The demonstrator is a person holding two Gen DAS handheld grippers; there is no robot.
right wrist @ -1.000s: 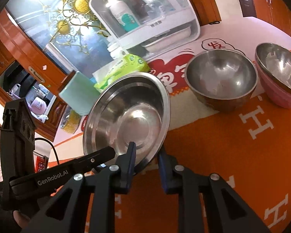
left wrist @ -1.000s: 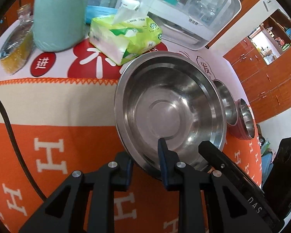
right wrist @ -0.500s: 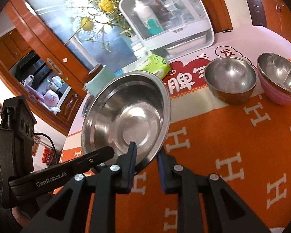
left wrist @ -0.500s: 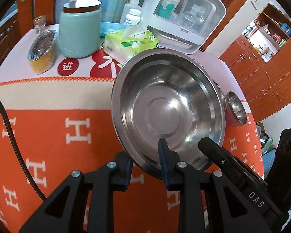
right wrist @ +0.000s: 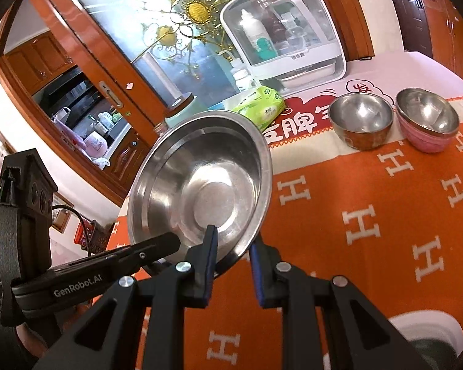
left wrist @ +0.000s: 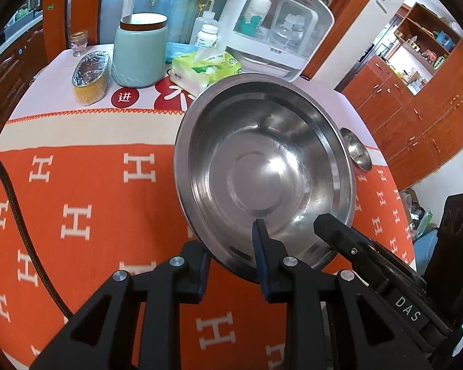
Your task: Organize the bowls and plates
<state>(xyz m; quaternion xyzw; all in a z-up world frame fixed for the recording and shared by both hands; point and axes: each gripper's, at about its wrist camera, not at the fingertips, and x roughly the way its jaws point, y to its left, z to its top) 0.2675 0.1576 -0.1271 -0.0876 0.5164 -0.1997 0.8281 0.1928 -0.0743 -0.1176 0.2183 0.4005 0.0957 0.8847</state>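
Observation:
A large steel basin (left wrist: pixel 262 169) is held in the air above the orange cloth, tilted toward me. My left gripper (left wrist: pixel 231 246) is shut on its near rim, and my right gripper (right wrist: pixel 231 246) is shut on the rim beside it. The basin also shows in the right wrist view (right wrist: pixel 200 185). A small steel bowl (right wrist: pixel 359 120) and a pink-sided steel bowl (right wrist: pixel 427 120) stand side by side on the cloth at the far right. In the left wrist view one small bowl (left wrist: pixel 356 151) peeks out behind the basin.
At the table's back stand a mint-green jar (left wrist: pixel 139 52), a foil-covered yellow tub (left wrist: pixel 91 77), a green tissue pack (left wrist: pixel 205 69) and a white cabinet with bottles (left wrist: pixel 274 30). A white round object (right wrist: pixel 423 336) lies at the near right. Wooden cupboards (left wrist: pixel 416 108) stand beyond the table.
Both grippers have lifted the basin up and back from the table. The bowls and back items now look smaller and farther away.

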